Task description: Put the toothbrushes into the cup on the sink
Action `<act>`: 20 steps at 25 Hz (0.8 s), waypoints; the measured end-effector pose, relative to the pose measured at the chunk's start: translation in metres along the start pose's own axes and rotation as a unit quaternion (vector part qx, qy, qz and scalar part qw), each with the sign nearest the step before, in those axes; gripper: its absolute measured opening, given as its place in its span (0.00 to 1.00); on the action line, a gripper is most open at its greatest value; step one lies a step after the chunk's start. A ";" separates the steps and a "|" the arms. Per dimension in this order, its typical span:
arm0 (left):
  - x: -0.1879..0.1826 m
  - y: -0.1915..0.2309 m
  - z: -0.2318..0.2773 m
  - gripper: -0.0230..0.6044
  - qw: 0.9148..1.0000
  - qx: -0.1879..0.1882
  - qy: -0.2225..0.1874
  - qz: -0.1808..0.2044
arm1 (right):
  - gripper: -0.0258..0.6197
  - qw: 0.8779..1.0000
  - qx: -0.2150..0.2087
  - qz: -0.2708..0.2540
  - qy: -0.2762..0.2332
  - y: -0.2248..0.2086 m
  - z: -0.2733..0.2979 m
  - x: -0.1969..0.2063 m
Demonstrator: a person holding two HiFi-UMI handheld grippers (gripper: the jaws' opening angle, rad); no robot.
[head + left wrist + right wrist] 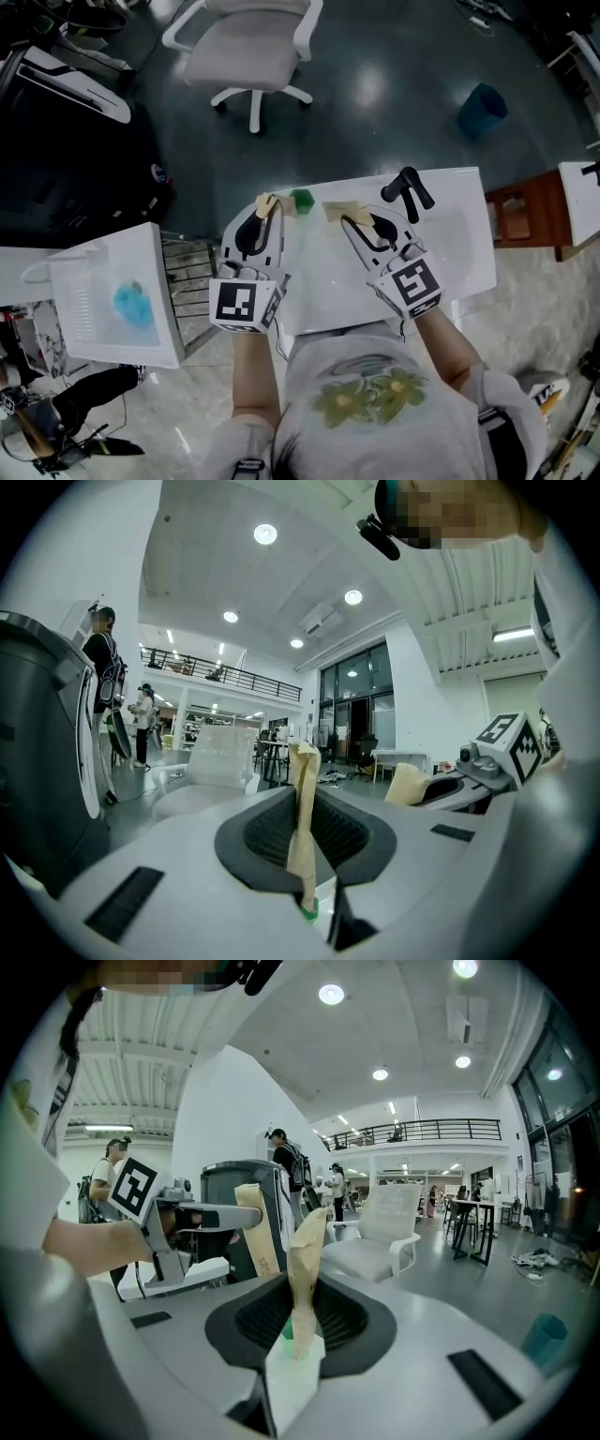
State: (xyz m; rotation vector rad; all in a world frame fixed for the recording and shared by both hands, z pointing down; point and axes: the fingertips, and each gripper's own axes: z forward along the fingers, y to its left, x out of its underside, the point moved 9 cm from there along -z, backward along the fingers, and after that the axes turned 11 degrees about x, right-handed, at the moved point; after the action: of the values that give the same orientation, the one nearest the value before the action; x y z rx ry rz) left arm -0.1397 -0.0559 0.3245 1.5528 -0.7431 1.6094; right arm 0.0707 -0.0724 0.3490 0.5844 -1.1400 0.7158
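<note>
**Left tongs** [305, 834]
- The left toothbrush [303, 789] stands upright between the jaws. Its long axis runs crosswise to the way the tongs point.
- Its top end rises clear above the jaws and its foot sits down between them.
- The jaws are nearly together, with the pads pressed on the wrapper from both sides.
- The brush is in a creased tan paper sleeve, with a speck of green showing at the foot.

**Right tongs** [296, 1326]
- The right toothbrush [304, 1260] is also upright across the jaws, its top leaning slightly right.
- The jaws stand a little wider than the left pair and are clamped on it.
- It has the same tan sleeve. A flat white piece shows below the grip, with some green behind it.

**Around them, from the head view**
- Both tongs are held side by side over the white sink [459, 253], with their tips toward its far edge.
- The green cup [301, 201] sits at that far edge, between the two sets of tips. It is near the left toothbrush but apart from it.
- A black tap [405, 190] stands just right of the right tongs.
- Beyond the sink, on the dark floor, are a white office chair [248, 47] and a teal bin [481, 110].
</note>
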 end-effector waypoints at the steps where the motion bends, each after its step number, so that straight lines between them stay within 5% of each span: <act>1: 0.004 0.002 0.001 0.12 1.000 0.000 0.000 0.000 | 0.18 1.000 0.000 0.001 0.002 0.000 0.002 0.002; 20: 0.041 0.022 0.024 0.12 1.000 -0.004 0.018 -0.022 | 0.18 1.000 0.000 0.006 0.019 -0.008 0.029 0.017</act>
State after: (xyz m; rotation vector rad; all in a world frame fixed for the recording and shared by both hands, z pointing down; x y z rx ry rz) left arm -0.1438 -0.0830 0.3696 1.5214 -0.6910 1.5967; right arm 0.0637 -0.0949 0.3740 0.5631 -1.1096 0.7334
